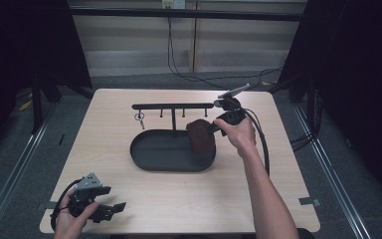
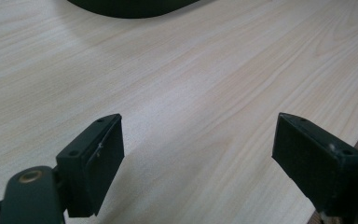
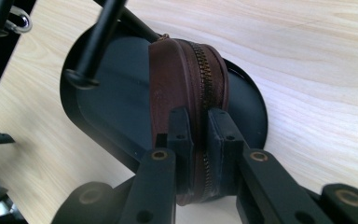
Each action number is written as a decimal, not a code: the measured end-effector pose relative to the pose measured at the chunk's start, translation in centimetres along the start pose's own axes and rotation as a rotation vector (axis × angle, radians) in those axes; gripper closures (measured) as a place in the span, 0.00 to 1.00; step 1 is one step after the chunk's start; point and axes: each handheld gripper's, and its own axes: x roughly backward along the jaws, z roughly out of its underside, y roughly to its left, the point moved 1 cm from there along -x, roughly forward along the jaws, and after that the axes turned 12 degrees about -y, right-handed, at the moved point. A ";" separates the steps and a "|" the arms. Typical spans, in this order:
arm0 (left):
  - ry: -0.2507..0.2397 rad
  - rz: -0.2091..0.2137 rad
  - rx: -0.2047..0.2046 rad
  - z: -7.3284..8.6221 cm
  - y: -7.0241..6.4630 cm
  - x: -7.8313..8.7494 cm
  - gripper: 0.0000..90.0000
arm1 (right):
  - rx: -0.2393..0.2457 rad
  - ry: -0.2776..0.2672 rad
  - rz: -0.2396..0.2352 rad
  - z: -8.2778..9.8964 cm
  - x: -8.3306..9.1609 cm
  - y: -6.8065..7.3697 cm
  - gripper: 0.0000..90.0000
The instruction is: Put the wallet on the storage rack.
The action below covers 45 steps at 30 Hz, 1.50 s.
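Pale wood tabletop [image 1: 288, 164] is carrying a black oval tray [image 3: 249, 100], over whose rim the right gripper [image 3: 198, 128] is pinching a brown zipped pouch [image 3: 179, 77] edge-on, likely light, soft and slip-prone, while the left gripper [image 2: 198, 144] is resting spread wide, well apart from it.

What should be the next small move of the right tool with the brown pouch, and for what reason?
Probably lower it a little more, then open. The right tool is shut on the brown zip pouch, held on edge over the right end of the black tray, apparently not yet lying flat.
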 end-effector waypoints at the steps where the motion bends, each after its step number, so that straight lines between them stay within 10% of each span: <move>1: 0.003 0.001 -0.003 0.0 0.0 0.0 0.18 | -0.009 -0.004 -0.010 0.2 -0.2 -0.1 0.90; 24: -0.005 -0.009 -0.010 0.0 0.1 0.1 0.18 | -0.143 -0.013 -0.127 3.9 -4.2 -2.9 0.89; 45: -0.009 0.005 -0.001 0.0 0.0 0.0 0.18 | -0.133 -0.071 -0.122 4.8 -5.0 -3.6 0.83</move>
